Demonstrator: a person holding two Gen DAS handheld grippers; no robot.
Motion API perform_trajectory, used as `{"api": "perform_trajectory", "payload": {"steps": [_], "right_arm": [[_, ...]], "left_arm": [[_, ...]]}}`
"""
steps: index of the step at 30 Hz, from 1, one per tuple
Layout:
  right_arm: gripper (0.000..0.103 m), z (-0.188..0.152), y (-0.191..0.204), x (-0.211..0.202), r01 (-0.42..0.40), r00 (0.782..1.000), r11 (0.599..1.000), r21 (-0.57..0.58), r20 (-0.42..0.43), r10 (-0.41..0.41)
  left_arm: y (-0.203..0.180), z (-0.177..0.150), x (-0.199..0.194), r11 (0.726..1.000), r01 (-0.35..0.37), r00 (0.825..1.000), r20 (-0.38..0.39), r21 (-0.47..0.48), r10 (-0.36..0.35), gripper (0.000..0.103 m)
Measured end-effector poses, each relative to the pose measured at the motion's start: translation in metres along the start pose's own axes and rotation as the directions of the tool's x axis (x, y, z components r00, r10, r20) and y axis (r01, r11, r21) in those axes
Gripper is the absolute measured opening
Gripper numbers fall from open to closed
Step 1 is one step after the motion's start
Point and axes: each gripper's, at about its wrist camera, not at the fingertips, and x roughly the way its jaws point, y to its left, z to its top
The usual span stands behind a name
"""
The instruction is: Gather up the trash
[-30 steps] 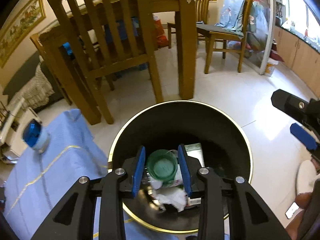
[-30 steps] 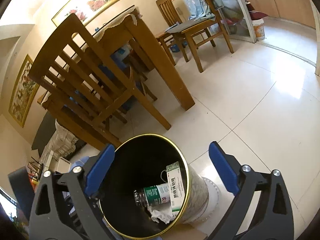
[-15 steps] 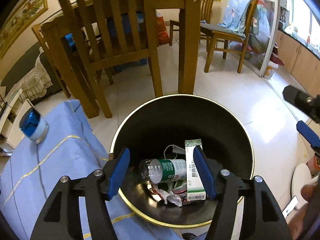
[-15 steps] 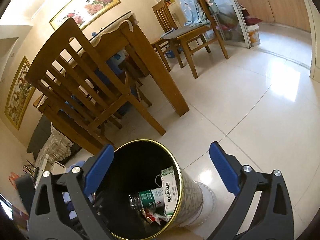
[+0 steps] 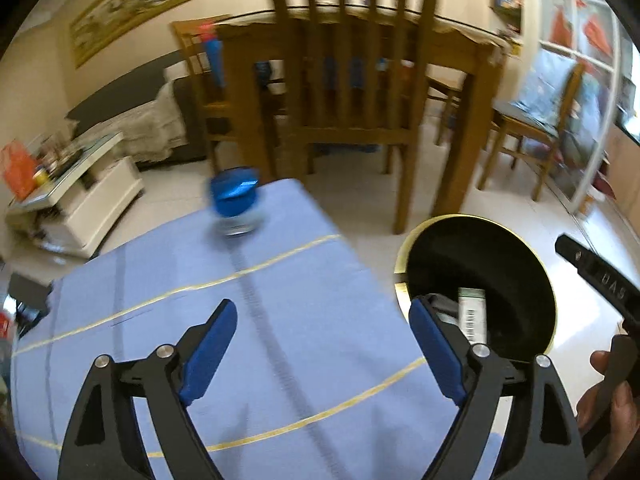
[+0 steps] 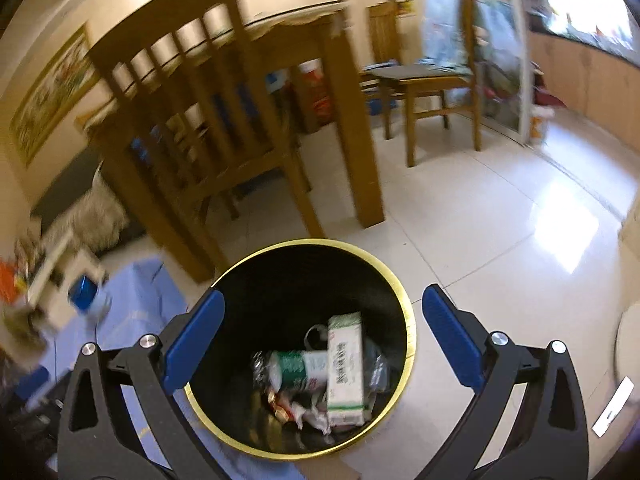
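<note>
My left gripper hangs with jaws wide apart and empty over the blue-clothed desk, facing the blue-capped jar I judge is next, while my right gripper, jaws likewise spread, hovers above the gold-rimmed bin holding the bottle and carton.

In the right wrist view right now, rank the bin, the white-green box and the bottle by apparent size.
1. Bin, by far the largest.
2. Box.
3. Bottle, slightly smaller, though trash partly hides it, so these two are close.
</note>
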Motion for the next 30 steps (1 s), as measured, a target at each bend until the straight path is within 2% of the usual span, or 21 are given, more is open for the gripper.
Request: {"api": "perform_trajectory", "payload": {"steps": [2,5,7,10,12,14,16,18,20,23,25,26,28,30], "right_arm": [[0.097,-0.009,0.031,-0.006,-0.036,0.999,0.998,-0.054,-0.027,0.035],[0.098,-0.026,0.084,-0.024,-0.111,0.993,0.982,-0.154,-0.048,0.105],[0.098,-0.037,0.119,-0.037,-0.155,0.987,0.965,-0.211,-0.066,0.144],[0.098,-0.053,0.185,-0.064,-0.241,0.970,0.922,-0.302,-0.114,0.216],[0.098,-0.060,0.222,-0.085,-0.271,0.962,0.893,-0.359,-0.122,0.243],[0.098,-0.065,0.258,-0.112,-0.322,0.947,0.856,-0.403,-0.133,0.294],[0.098,-0.066,0.288,-0.134,-0.385,0.922,0.818,-0.427,-0.155,0.354],[0.098,-0.071,0.314,-0.162,-0.453,0.890,0.769,-0.451,-0.172,0.423],[0.098,-0.076,0.334,-0.187,-0.477,0.873,0.737,-0.479,-0.159,0.462],[0.098,-0.082,0.347,-0.217,-0.469,0.866,0.718,-0.514,-0.107,0.489],[0.098,-0.086,0.355,-0.225,-0.470,0.862,0.707,-0.528,-0.101,0.498],[0.098,-0.087,0.357,-0.226,-0.468,0.862,0.706,-0.531,-0.098,0.497],[0.098,-0.090,0.357,-0.228,-0.457,0.868,0.708,-0.538,-0.097,0.487],[0.098,-0.090,0.354,-0.225,-0.467,0.865,0.704,-0.535,-0.114,0.488]], "left_arm": [[0.026,-0.006,-0.010,0.999,-0.033,0.999,0.009,-0.032,0.034,0.095],[0.066,-0.018,-0.028,0.993,-0.105,0.994,0.021,-0.051,0.106,0.096],[0.101,-0.029,-0.043,0.974,-0.214,0.977,-0.003,-0.072,0.215,0.097],[0.157,-0.044,-0.074,0.941,-0.300,0.953,-0.015,-0.159,0.301,0.097],[0.191,-0.052,-0.100,0.898,-0.377,0.925,-0.033,-0.227,0.379,0.097],[0.219,-0.059,-0.136,0.832,-0.479,0.871,-0.030,-0.279,0.491,0.097],[0.235,-0.064,-0.166,0.802,-0.513,0.844,-0.007,-0.306,0.537,0.097],[0.244,-0.067,-0.196,0.779,-0.526,0.829,-0.001,-0.341,0.559,0.097],[0.247,-0.071,-0.224,0.772,-0.521,0.823,0.023,-0.365,0.567,0.097],[0.245,-0.075,-0.247,0.766,-0.514,0.821,0.037,-0.386,0.570,0.097],[0.251,-0.076,-0.253,0.769,-0.495,0.835,0.024,-0.403,0.550,0.097],[0.253,-0.077,-0.254,0.775,-0.478,0.849,0.009,-0.415,0.529,0.097],[0.254,-0.079,-0.258,0.777,-0.455,0.860,0.012,-0.436,0.511,0.097],[0.252,-0.082,-0.261,0.766,-0.464,0.847,0.031,-0.444,0.531,0.097]]}}
